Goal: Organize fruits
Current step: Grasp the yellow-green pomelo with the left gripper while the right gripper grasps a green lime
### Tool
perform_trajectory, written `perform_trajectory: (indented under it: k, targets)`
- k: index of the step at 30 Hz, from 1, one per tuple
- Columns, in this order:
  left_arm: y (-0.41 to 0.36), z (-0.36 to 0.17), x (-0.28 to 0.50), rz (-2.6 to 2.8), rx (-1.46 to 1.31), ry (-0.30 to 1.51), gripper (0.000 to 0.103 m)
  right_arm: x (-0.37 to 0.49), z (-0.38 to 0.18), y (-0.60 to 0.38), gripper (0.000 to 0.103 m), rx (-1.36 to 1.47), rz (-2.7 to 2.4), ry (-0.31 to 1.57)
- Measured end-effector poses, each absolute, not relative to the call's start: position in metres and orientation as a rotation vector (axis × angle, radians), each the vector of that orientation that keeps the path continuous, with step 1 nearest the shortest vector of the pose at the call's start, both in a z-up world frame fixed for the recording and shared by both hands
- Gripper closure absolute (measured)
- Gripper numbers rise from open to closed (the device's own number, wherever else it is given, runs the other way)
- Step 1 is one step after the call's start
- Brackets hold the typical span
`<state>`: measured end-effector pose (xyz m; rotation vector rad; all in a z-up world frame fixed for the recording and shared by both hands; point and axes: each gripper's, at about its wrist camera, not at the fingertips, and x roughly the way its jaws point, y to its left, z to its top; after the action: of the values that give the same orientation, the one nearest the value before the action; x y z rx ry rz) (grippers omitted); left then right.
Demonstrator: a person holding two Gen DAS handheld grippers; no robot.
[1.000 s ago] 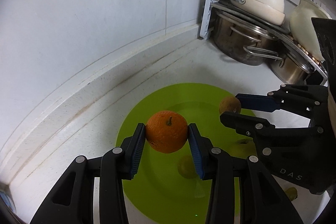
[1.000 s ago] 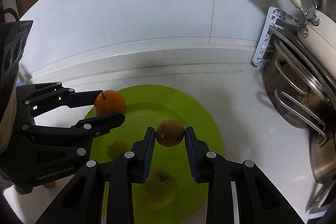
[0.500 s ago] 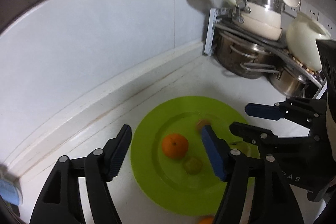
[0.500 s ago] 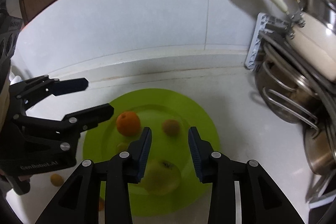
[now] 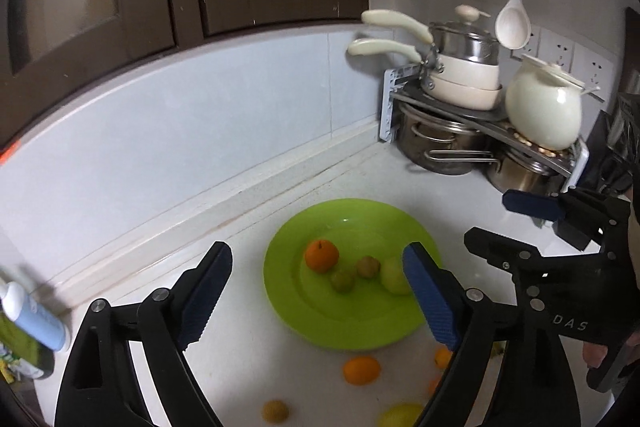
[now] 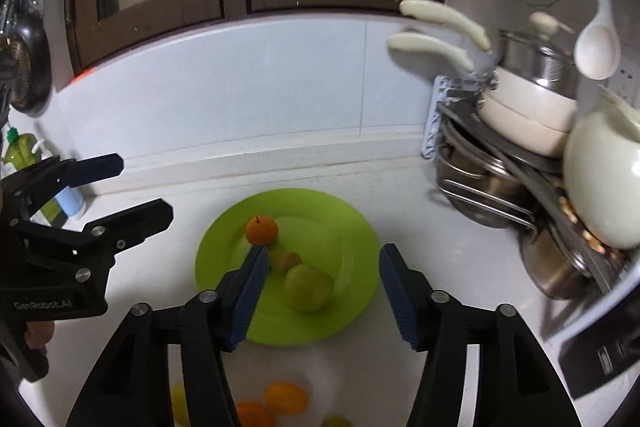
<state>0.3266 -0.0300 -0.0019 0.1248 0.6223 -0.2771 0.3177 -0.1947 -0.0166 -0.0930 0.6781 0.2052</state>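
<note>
Both the left tool [image 5: 320,291] and right tool [image 6: 322,291], just released and empty, tilt down over the green plate [image 5: 288,291].

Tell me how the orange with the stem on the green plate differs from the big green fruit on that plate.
The orange is bright orange; the big green fruit is pale yellow-green. The orange is the smaller of the two. The orange lies toward the plate's far side; the green fruit lies nearer the camera, toward the right. Both rest on the plate, free of any tongs.
</note>
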Motion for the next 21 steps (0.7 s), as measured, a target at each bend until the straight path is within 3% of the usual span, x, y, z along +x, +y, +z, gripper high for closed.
perform_trajectory:
  k: [21]
  targets:
    - [-0.021,-0.003,0.221,-0.250,0.059,0.597,0.006,0.214,-0.011,-0.205,0.040,-0.076,0.174,0.639]
